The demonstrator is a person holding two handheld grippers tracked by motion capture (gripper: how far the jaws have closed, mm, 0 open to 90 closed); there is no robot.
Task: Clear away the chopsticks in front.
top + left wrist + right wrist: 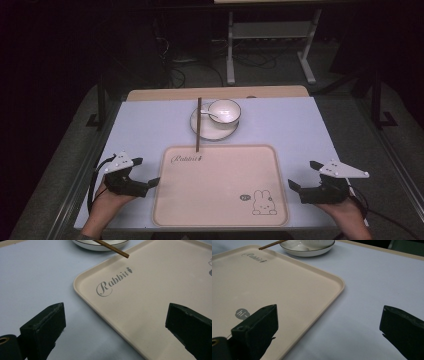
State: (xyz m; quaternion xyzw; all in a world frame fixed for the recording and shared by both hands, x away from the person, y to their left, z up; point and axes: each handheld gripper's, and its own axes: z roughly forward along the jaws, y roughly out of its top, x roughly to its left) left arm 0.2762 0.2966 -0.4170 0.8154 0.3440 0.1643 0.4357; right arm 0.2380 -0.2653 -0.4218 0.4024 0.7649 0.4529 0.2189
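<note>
- The left hand-held gripper [147, 172] sits near the front left corner of the table [300, 125]. Its two black jaws are wide apart, with nothing between them. One jaw tip is at the left edge of the tray [220, 210].
- The right hand-held gripper [304, 176] sits near the front right corner of the table. Its jaws are wide apart too, and it holds nothing. It is just beside the right edge of the tray.
- Two hands hold the grippers, one each. The left hand [107, 202] and the right hand [345, 212] come in over the front edge of the table.
- There is one tray. It is pale pink and lies flat in the middle of the front part of the table. It has a little rabbit drawing [263, 202] near its front right corner and the word "Rabbit" near its back left corner. Nothing lies on it.
- There is one white plate [205, 131] behind the tray, toward the back edge of the table.
- One white bowl [225, 110] sits on the plate, with one spoon [209, 116] in it.
- Brown chopsticks [198, 125] lie across the plate, with their near end over the back edge of the tray. I cannot tell how many there are.
- The table top is light blue and smooth.
- The room is dark. A white metal stand [270, 45] and some cables [250, 57] are on the grey floor behind the table.
</note>
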